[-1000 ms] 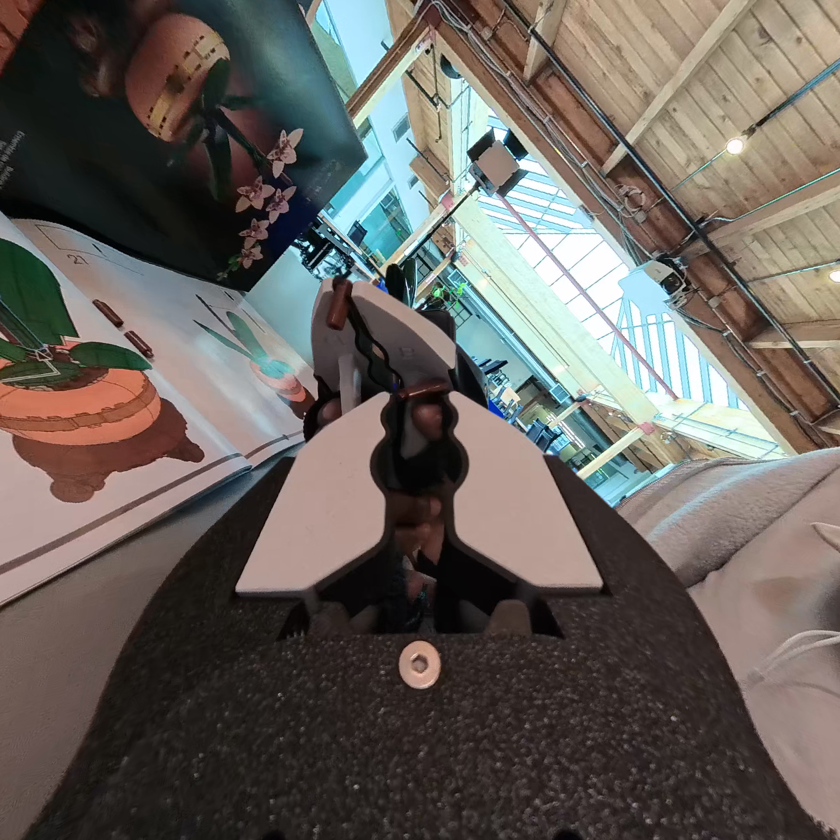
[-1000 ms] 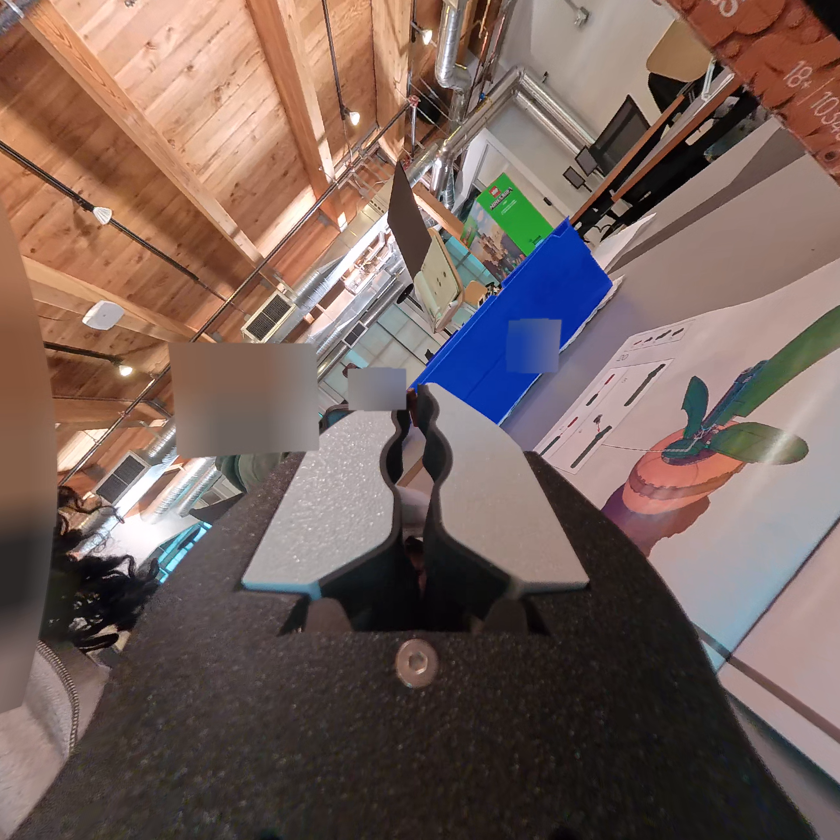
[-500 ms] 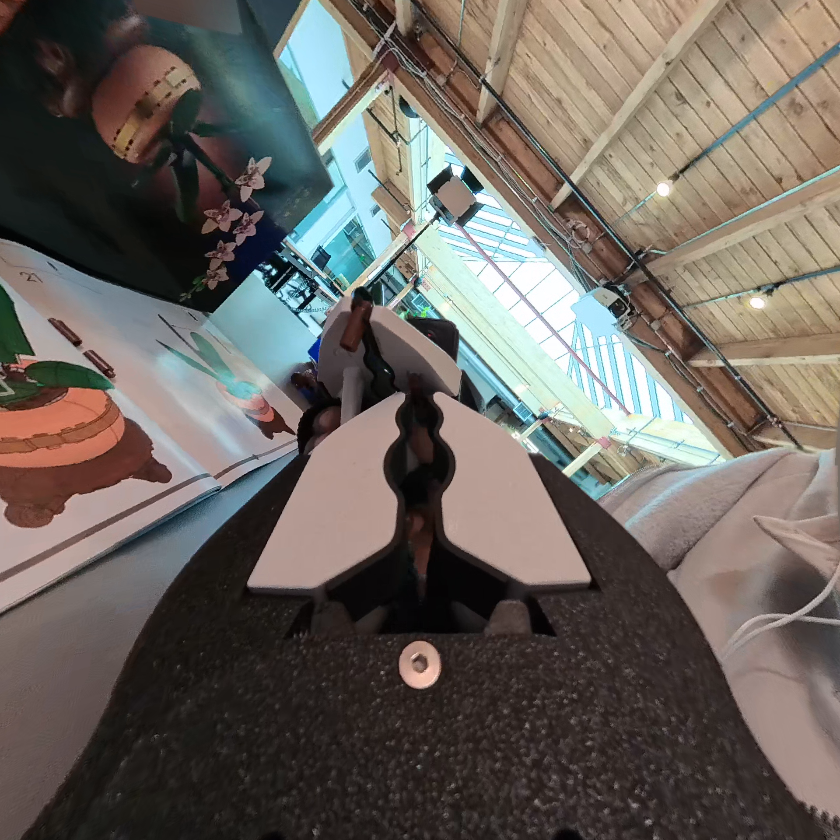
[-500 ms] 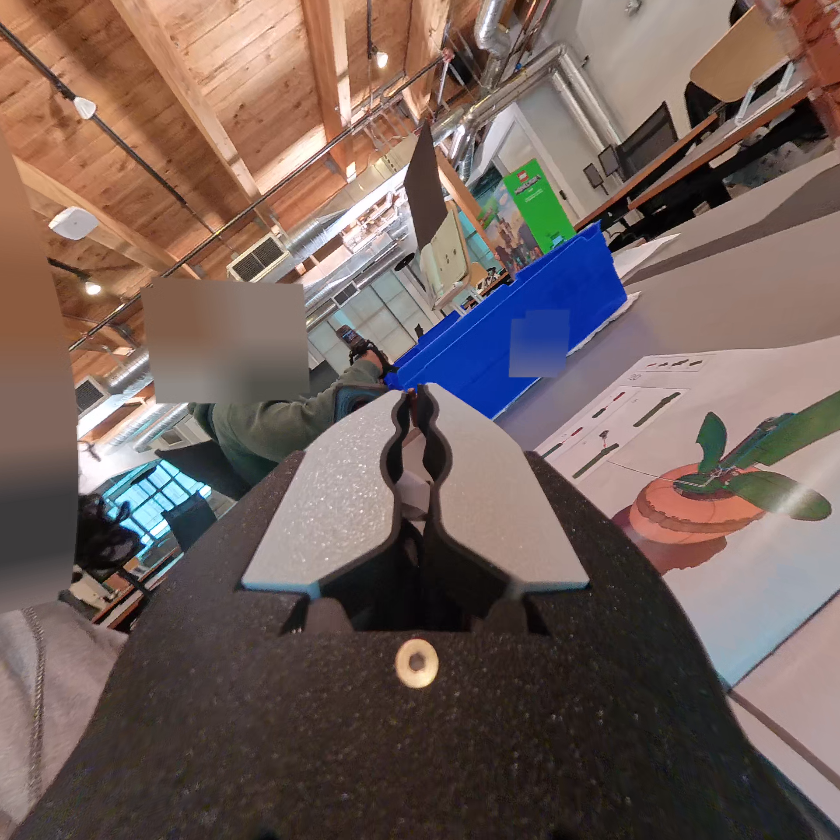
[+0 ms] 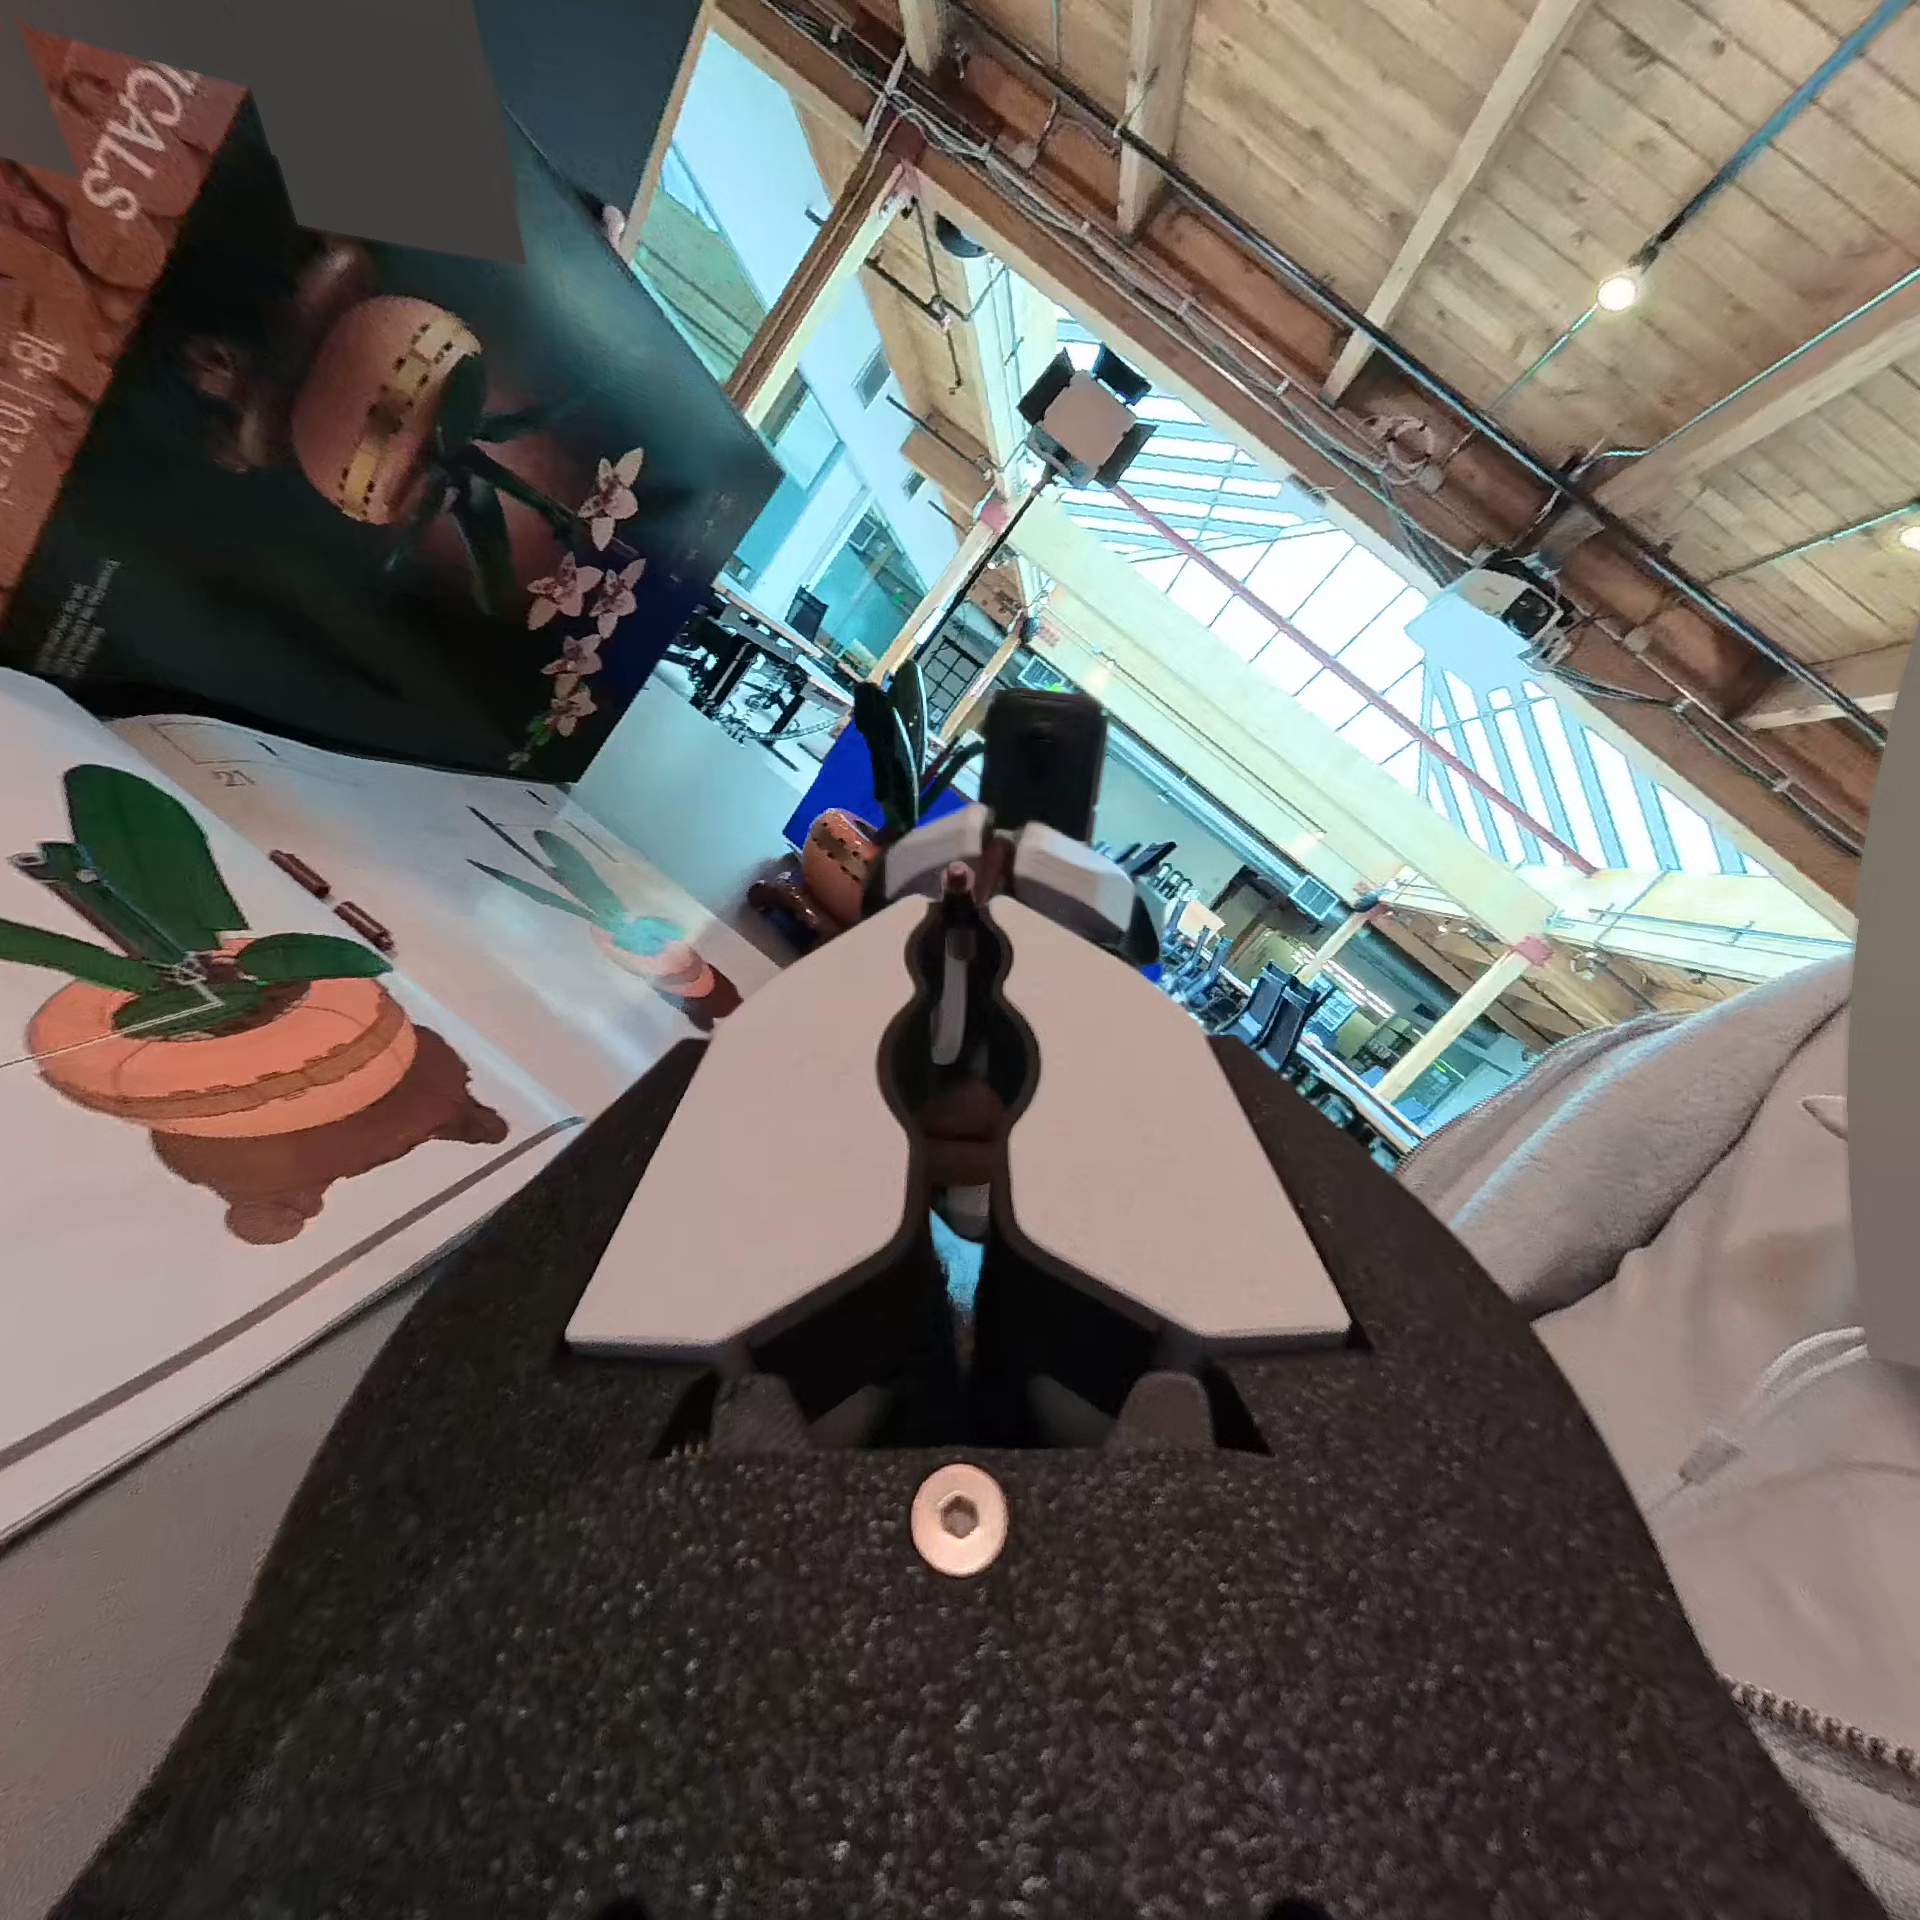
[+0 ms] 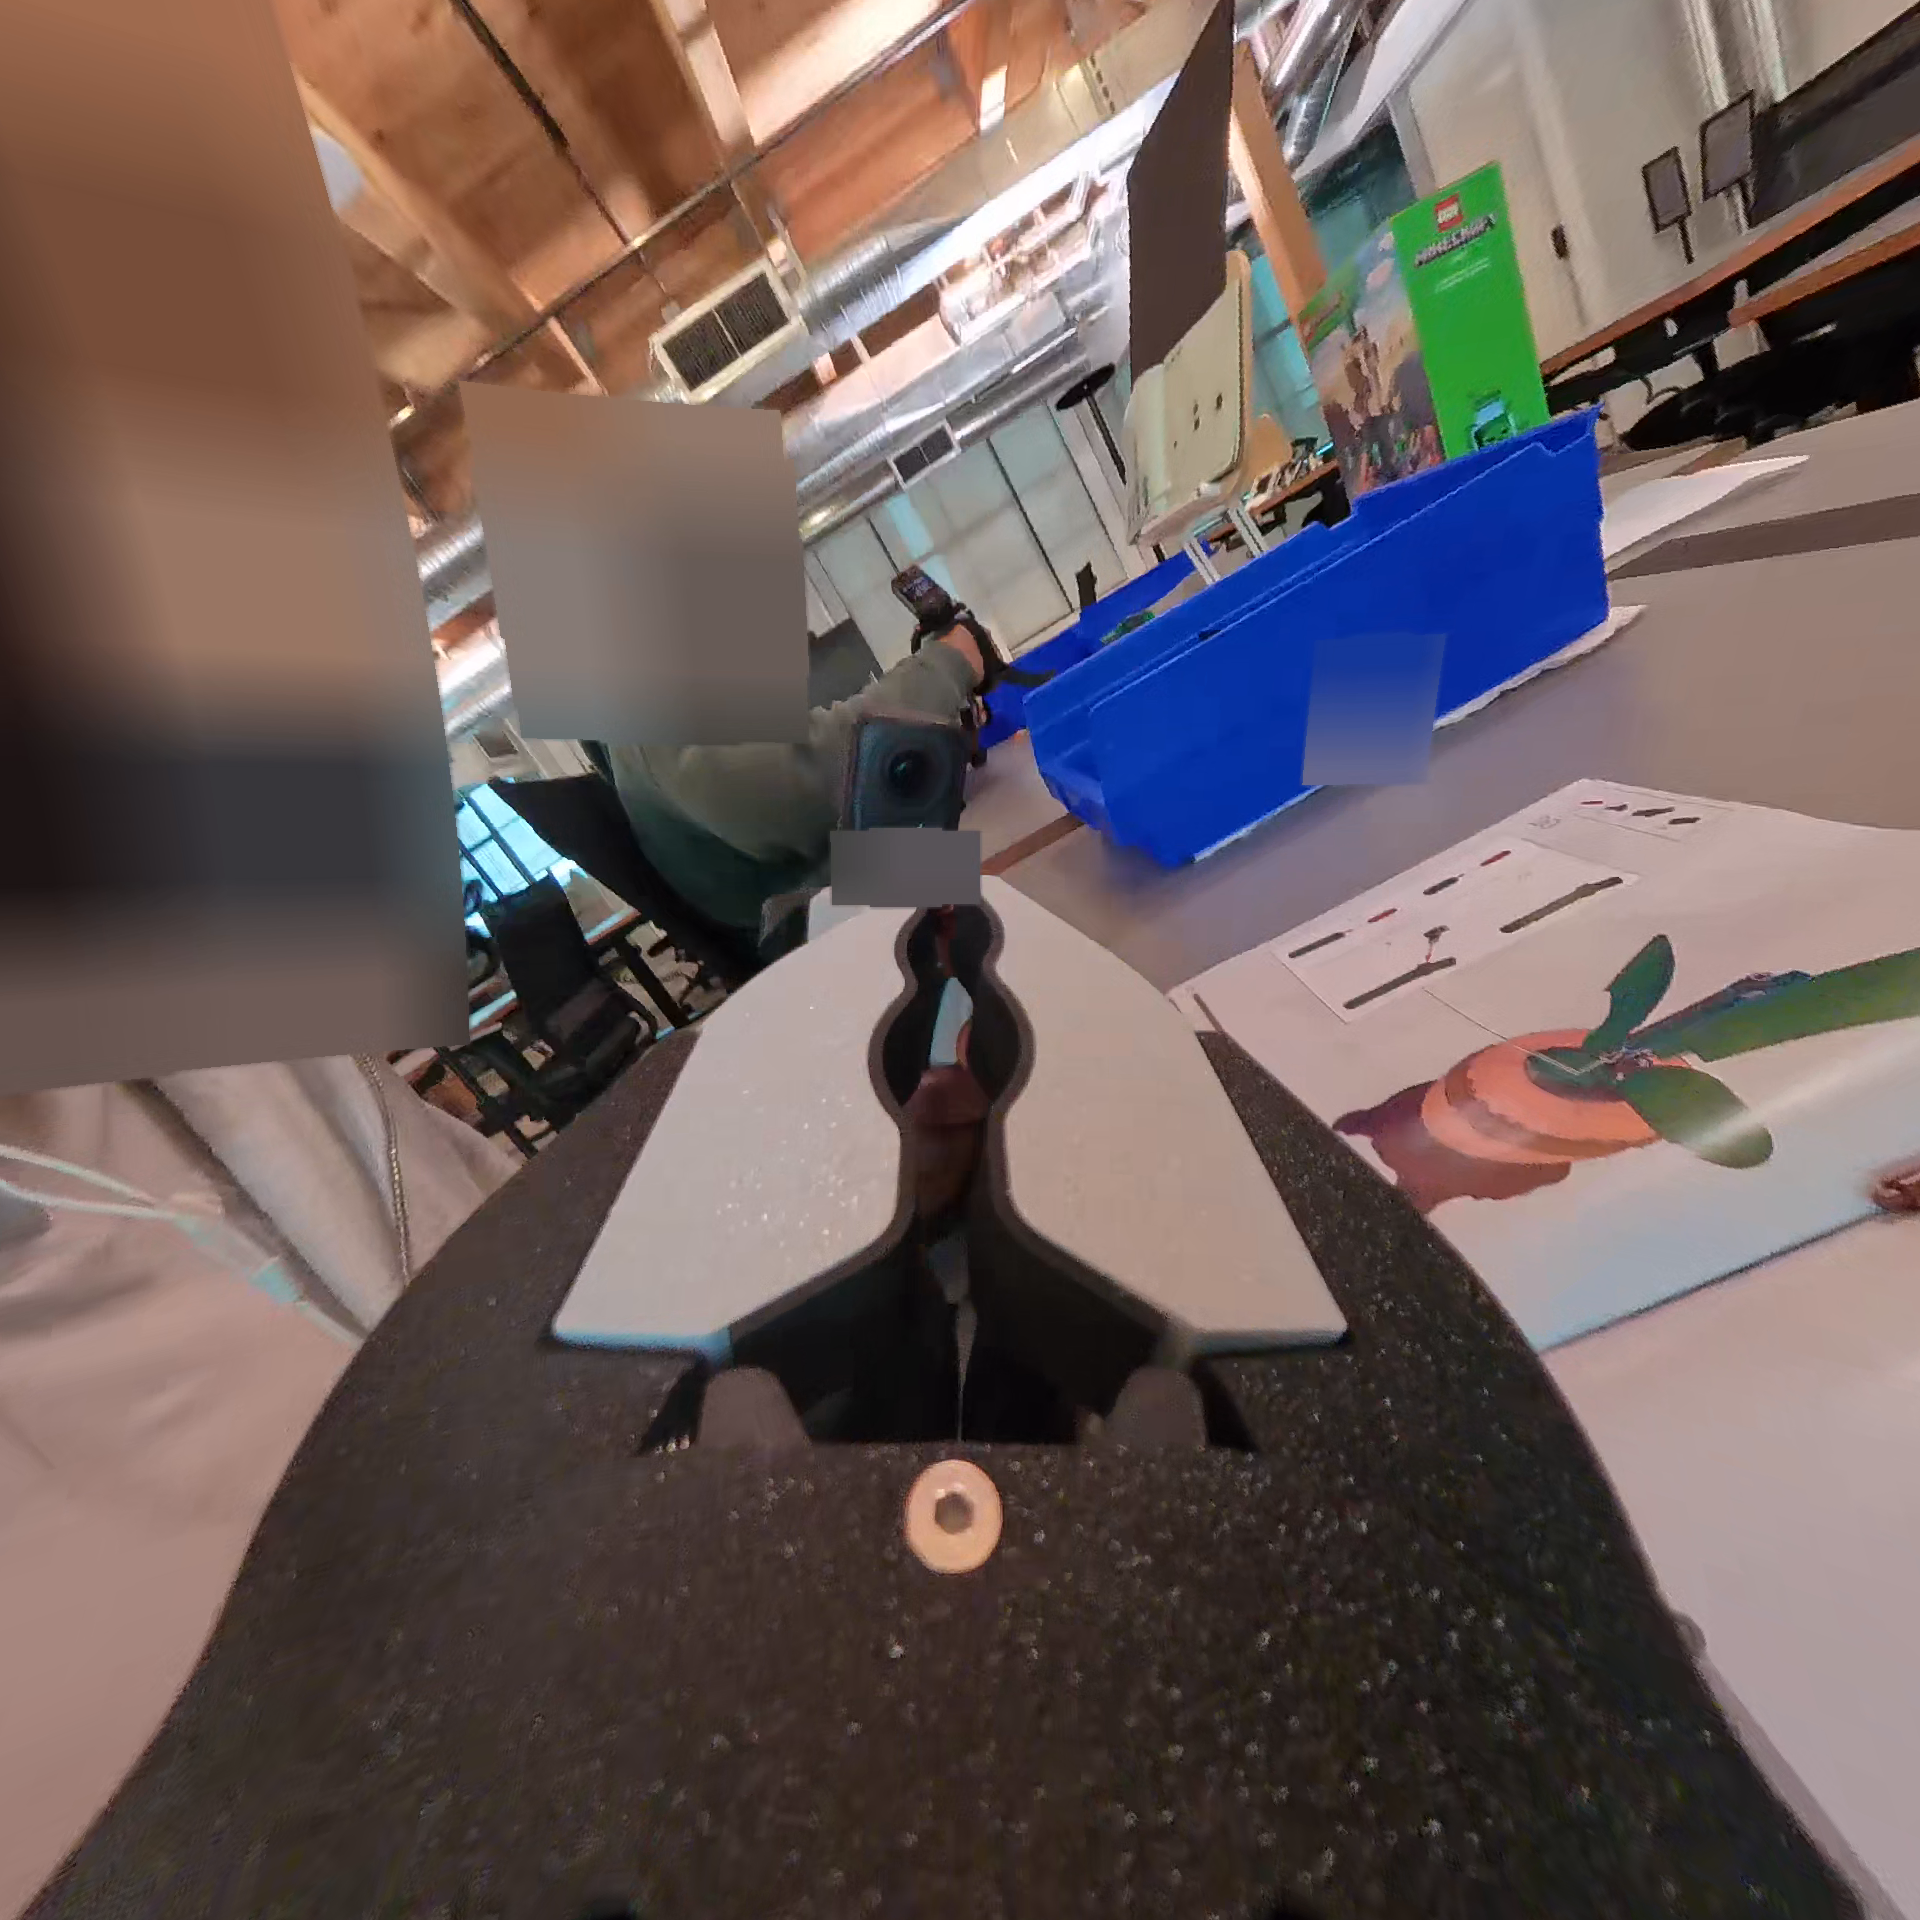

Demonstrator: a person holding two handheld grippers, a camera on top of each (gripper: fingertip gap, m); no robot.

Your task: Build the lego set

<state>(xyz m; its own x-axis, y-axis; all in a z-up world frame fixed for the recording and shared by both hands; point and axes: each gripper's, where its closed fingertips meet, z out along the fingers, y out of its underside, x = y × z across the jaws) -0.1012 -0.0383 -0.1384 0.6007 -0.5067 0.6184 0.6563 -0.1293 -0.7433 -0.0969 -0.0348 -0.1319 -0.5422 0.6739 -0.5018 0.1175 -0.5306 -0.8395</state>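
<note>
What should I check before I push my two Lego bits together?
1. Left gripper holding tight: ok. Its jaws are shut on the left stem piece, thin, white and brown.
2. Right gripper holding tight: ok. It is shut on the right stem piece.
3. Grippers lined up: ok. They face each other, nearly tip to tip.
4. Pieces already clicked together: cannot tell. The fingers hide the place where they meet.
5. Instruction booklet open: ok. It lies open on the table beside the grippers.
6. Flower pot model out of the way: ok. It stands on the table beyond the grippers.
</note>
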